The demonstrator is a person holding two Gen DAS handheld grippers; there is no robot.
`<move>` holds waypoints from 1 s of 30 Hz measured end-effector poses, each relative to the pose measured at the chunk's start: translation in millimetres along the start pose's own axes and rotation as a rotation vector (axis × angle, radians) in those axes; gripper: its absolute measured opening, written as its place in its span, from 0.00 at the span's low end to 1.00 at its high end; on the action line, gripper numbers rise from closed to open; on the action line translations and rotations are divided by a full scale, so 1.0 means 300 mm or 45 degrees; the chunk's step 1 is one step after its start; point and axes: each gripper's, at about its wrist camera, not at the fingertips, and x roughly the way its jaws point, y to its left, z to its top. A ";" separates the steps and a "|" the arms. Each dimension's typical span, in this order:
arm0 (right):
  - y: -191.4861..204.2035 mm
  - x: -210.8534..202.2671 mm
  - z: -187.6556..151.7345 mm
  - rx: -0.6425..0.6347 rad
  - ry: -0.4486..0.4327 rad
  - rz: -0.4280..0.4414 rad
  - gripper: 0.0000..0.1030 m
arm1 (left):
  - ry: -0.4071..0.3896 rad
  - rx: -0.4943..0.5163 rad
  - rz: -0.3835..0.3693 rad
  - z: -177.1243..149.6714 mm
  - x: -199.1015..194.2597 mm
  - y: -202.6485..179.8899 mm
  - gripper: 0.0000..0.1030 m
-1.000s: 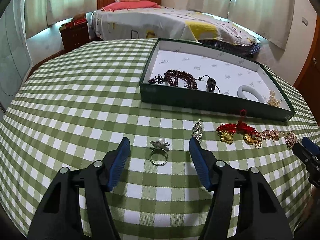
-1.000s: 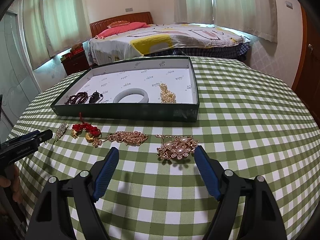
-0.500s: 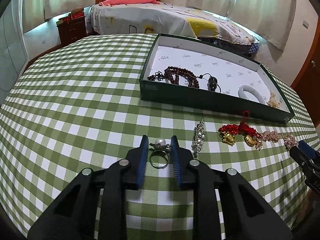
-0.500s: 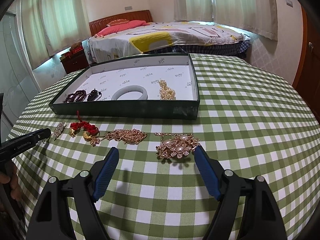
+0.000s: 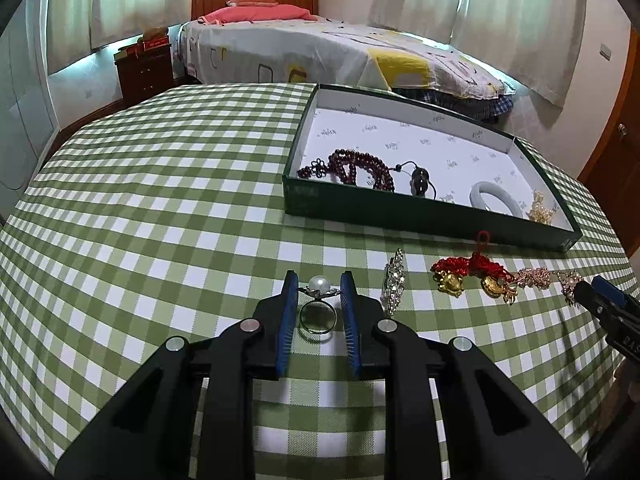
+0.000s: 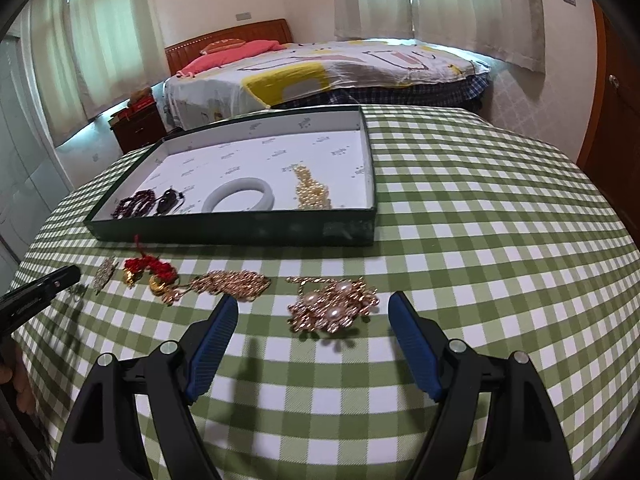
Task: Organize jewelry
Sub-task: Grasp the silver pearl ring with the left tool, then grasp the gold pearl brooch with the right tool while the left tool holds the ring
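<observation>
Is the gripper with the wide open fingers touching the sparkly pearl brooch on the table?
Apart. In the right wrist view the right gripper stands open, with checked cloth showing between each blue pad and the pearl brooch.

The box's near wall (image 6: pixel 240 230) hides part of the dark beads (image 6: pixel 134 206).

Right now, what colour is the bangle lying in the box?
Pale white-grey; the bangle shows best in the right wrist view.

Soft daylight through curtains (image 6: pixel 476 4); sharp centre; fisheye-bent, vignetted edges
</observation>
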 end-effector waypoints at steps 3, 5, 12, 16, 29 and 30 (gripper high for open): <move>-0.011 0.014 0.010 0.016 0.022 -0.007 0.67 | -0.006 -0.004 -0.003 0.006 -0.007 0.003 0.21; -0.018 0.018 0.012 0.030 0.031 -0.006 0.67 | -0.007 -0.003 -0.005 0.008 -0.009 0.005 0.21; -0.023 0.046 0.013 0.050 0.085 0.002 0.54 | -0.002 -0.004 -0.005 0.006 -0.009 0.006 0.21; -0.029 0.043 0.012 0.058 0.083 0.008 0.43 | 0.001 -0.006 -0.006 0.004 -0.008 0.006 0.21; -0.035 0.026 0.004 0.084 0.076 0.011 0.47 | 0.004 -0.006 -0.006 0.000 -0.004 0.005 0.21; -0.035 0.026 0.002 0.087 0.078 0.009 0.48 | 0.003 -0.006 -0.006 0.000 -0.003 0.005 0.21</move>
